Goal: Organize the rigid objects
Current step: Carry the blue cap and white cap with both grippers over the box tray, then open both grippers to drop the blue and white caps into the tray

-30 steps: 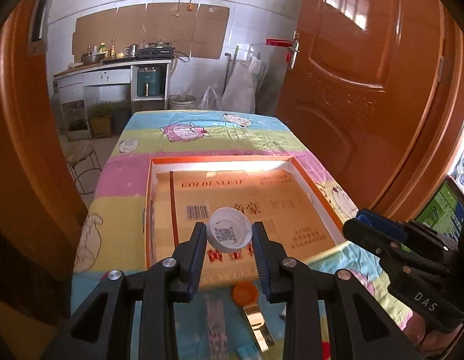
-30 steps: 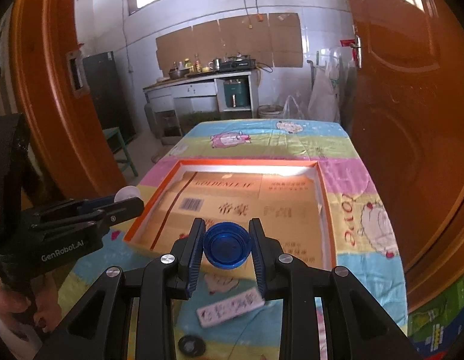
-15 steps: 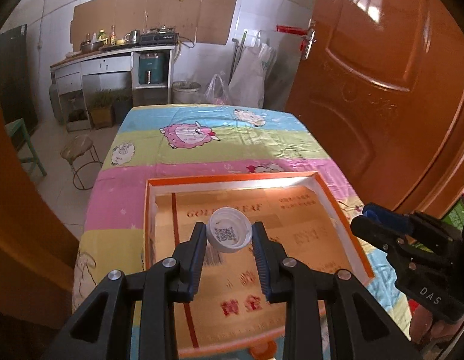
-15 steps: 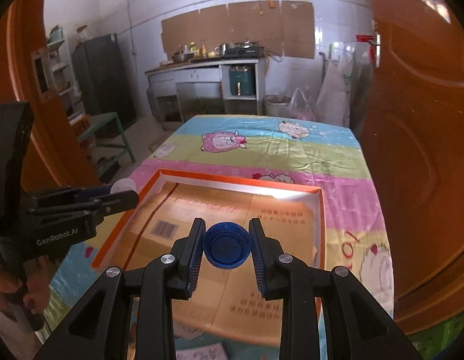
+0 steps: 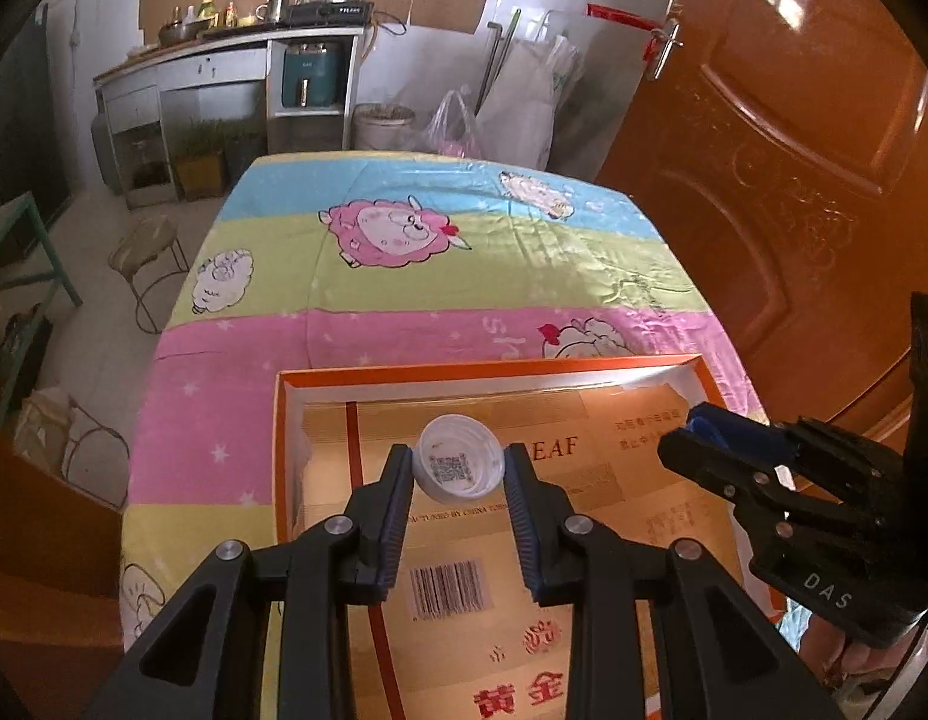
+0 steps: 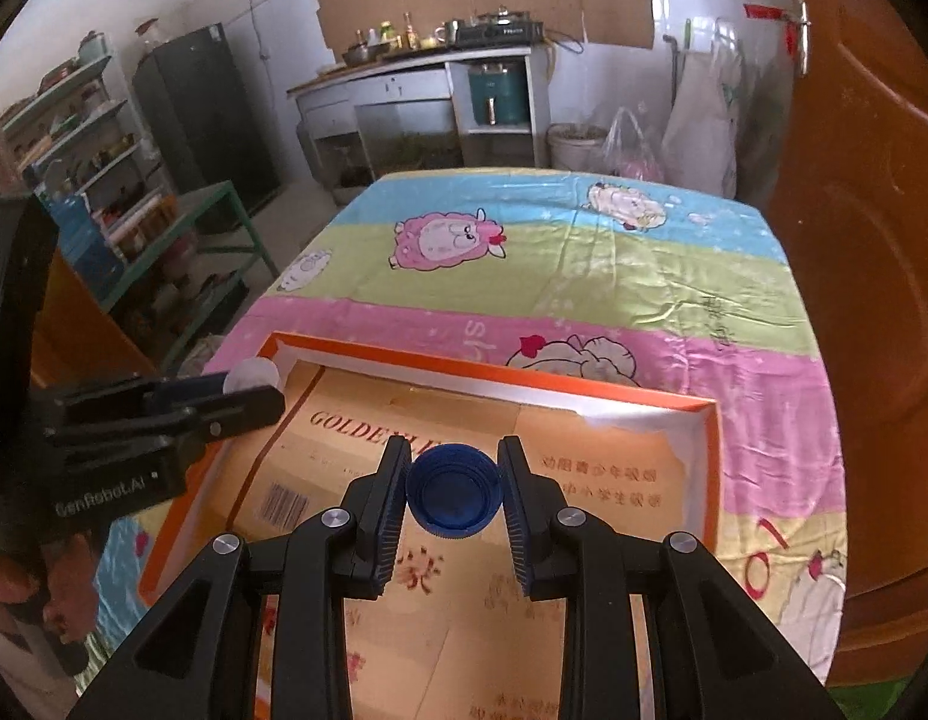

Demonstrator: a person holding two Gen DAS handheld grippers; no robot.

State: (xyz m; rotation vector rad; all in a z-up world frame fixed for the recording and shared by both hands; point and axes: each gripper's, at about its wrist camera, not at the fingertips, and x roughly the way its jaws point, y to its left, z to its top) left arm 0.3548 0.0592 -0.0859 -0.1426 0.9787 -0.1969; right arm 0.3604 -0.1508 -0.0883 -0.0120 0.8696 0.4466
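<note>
The left tongs (image 5: 458,474) grip a white bottle cap (image 5: 458,466) between their tips above an orange-rimmed cardboard tray (image 5: 493,369); the right tongs (image 6: 453,495) likewise clamp a blue bottle cap (image 6: 453,498) over it.

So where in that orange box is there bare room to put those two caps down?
Nearly the whole cardboard floor of the box is bare, from its far white wall back toward both grippers. The white cap hangs near the far-left corner, the blue cap mid-floor. The only crowding is between the two grippers.

"GOLDE…" on box liner (image 6: 368,427); "DAS" on right gripper (image 5: 697,438); "GenRobot.AI" on left gripper (image 6: 248,387).
</note>
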